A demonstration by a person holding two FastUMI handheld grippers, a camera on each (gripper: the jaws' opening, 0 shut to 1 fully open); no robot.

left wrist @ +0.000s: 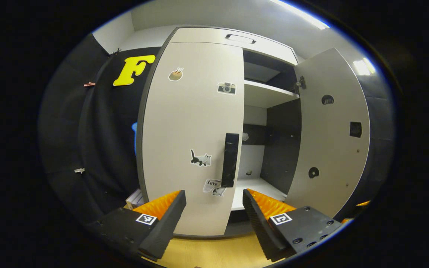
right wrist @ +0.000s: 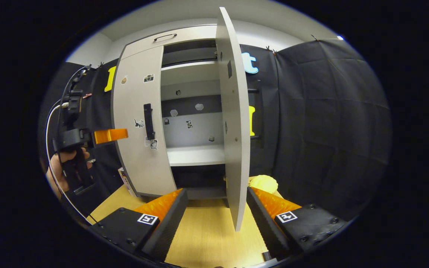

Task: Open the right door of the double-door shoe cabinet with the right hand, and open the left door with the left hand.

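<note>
The right door (right wrist: 233,123) of the shoe cabinet (left wrist: 237,37) stands wide open, the left door (left wrist: 192,137) is closed, and both the left gripper (left wrist: 214,217) and right gripper (right wrist: 218,219) are spread, grasping nothing.

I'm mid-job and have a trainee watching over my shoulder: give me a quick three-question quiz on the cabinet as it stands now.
1. True or false: the right door is swung open.
2. Which best describes the left door? A) shut, B) wide open, C) taken off.
3. Fill in: the left gripper is ___ with the left door's black handle ahead of its fingers.

Key:
1. True. Seen edge-on between the right gripper fingers, which don't press on it.
2. A. It sits flush against the cabinet front, stickers facing out.
3. Open. Nothing is between its fingers.
</note>
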